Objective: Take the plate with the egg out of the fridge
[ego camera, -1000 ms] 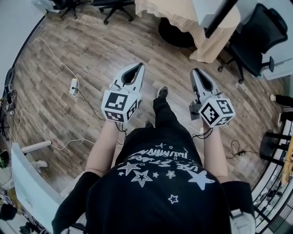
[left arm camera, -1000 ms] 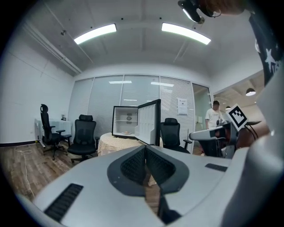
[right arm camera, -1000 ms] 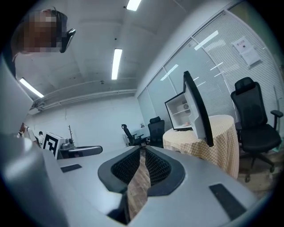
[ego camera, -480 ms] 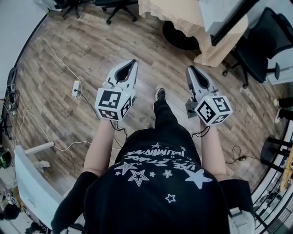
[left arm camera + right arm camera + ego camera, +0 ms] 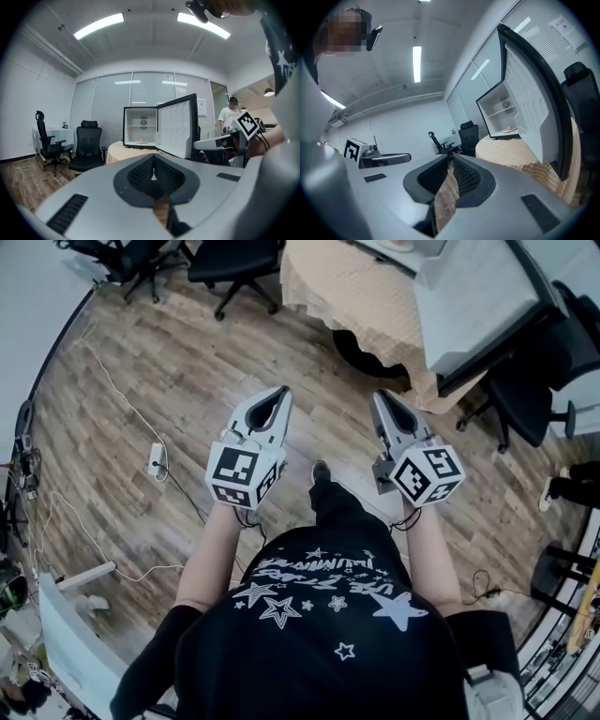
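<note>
Open fridge [image 5: 139, 126] holds plate [image 5: 137, 141], seemingly bearing egg [image 5: 141, 139]; left gripper [image 5: 153, 158] and right gripper [image 5: 451, 158], fingers clenched empty, lie well apart from it. Retrieval not begun.

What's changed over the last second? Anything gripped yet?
The person walked forward: the cloth-covered table has come nearer in the head view. Nothing taken hold of or let go. The left gripper and right gripper stay held out ahead, jaws shut, empty. The plate with the egg sits in the open fridge.
</note>
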Tool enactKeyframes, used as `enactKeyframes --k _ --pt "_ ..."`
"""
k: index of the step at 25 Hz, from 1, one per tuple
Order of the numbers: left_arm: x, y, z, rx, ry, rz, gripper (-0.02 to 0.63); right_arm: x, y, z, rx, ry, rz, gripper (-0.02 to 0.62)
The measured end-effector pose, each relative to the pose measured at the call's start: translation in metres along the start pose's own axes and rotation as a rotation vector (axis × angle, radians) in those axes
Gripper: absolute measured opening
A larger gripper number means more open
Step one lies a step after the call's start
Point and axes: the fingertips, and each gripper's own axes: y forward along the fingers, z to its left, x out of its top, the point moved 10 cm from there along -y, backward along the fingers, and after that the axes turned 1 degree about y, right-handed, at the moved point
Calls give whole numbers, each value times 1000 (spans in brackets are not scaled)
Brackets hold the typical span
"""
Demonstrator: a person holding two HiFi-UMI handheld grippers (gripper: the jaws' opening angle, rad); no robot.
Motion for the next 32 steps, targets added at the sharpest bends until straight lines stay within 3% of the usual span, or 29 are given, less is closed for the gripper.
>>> enactKeyframes --k 16,32 --pt "29 150 75 8 -37 37 9 49 138 -109 -18 39 41 52" --pt "46 209 118 -33 -22 17 9 78 192 -135 -29 3 -13 52"
